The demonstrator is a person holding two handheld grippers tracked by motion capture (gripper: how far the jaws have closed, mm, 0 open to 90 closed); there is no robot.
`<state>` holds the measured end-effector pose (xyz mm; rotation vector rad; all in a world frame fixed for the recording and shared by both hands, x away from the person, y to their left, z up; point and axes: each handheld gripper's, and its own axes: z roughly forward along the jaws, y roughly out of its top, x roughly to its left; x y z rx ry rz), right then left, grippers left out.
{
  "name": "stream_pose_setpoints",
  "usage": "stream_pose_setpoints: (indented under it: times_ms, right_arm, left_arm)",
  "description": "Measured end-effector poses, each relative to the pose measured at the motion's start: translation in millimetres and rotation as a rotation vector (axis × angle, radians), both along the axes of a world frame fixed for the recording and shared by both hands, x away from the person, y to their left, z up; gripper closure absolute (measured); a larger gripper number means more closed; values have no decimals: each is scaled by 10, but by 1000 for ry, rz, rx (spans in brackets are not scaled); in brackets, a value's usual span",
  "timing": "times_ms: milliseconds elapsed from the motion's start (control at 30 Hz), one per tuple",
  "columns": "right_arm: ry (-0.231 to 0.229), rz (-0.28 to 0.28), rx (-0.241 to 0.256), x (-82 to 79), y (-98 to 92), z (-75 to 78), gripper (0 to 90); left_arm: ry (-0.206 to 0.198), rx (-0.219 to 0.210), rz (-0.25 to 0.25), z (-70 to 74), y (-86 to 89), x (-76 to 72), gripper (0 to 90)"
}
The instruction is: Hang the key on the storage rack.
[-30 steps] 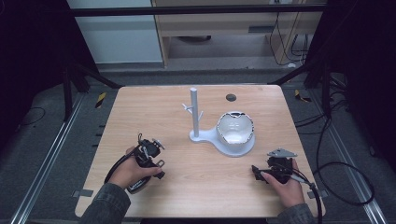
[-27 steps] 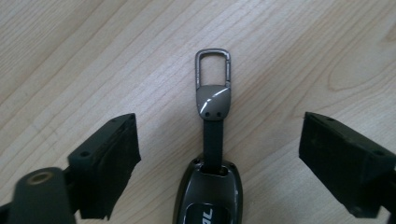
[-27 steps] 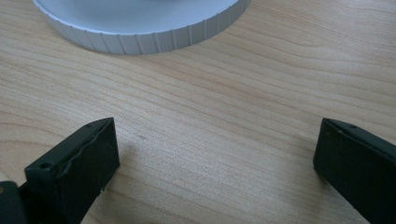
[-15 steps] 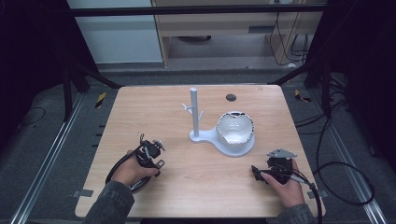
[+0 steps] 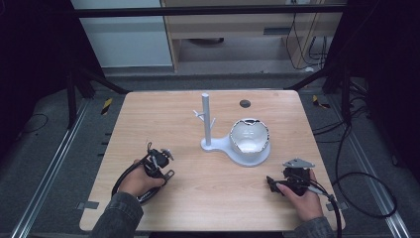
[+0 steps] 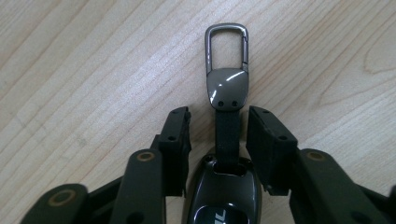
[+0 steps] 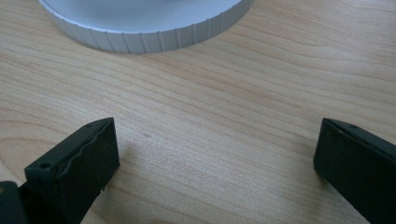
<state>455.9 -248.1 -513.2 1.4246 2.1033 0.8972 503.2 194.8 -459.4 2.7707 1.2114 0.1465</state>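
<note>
A dark glossy key fob (image 6: 222, 196) lies on the wooden table (image 5: 208, 198). Its black strap (image 6: 228, 133) leads to a grey metal carabiner clip (image 6: 226, 46). My left gripper (image 6: 219, 114) is open, with one jaw on each side of the strap and a small gap to it. In the high view the left gripper (image 5: 161, 161) is at the table's front left. At the front right, my right gripper (image 5: 275, 183) rests open. In its own view the right gripper (image 7: 217, 128) has only bare wood between its fingers.
A white stand (image 5: 233, 148) sits in the middle of the table, with an upright post (image 5: 205, 116) carrying small pegs and a round dish (image 5: 250, 136) on its base. The ribbed base edge (image 7: 154, 39) lies ahead of my right gripper. A dark round disc (image 5: 245, 103) sits near the far edge.
</note>
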Motion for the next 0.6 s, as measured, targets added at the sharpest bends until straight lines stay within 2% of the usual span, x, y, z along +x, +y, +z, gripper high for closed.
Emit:
stream_pose_setpoints:
  times_ms: [333,433,600]
  right_arm:
    - [2,2,0,-3,4,2,5]
    - [2,-1,1,-4,11,1,5]
    - [2,0,1,-2,13,1,5]
  left_arm:
    - [17,2,-15,-29,3,7,667]
    - [23,-4,-12,-26,13,6,736]
    - [27,3,-28,-16,12,-2,795]
